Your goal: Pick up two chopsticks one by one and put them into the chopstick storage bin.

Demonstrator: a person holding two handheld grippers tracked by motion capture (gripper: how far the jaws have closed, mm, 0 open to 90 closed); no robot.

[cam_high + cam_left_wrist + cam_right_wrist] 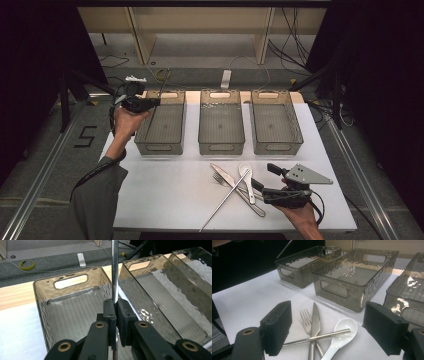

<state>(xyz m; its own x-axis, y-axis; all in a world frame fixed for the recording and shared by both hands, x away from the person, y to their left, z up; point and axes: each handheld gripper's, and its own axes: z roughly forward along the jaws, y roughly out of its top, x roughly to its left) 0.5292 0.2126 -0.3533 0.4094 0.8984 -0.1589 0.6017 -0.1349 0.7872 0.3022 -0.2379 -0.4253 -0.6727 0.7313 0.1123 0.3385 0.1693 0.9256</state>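
A thin steel chopstick [115, 270] is held pinched in the left gripper [116, 311] above the smoky ribbed plastic bin at ten o'clock [72, 305]; lowering and release are called for next, while the right gripper [327, 327] is kept wide over the cutlery

Metal chopstick [115, 270]: a thin, straight, round rod of polished silver-coloured steel. It is clamped between the closed pads of the left tongs [116, 305] and is held nearly upright, its length rising out of the grip. It is positioned above the leftmost bin [72, 293], over that bin's wall nearest the middle bin.

Leftmost bin: a rectangular, smoke-grey, translucent plastic container with rippled walls and a cut-out handle at each end, set upright on the white bench [165, 185].
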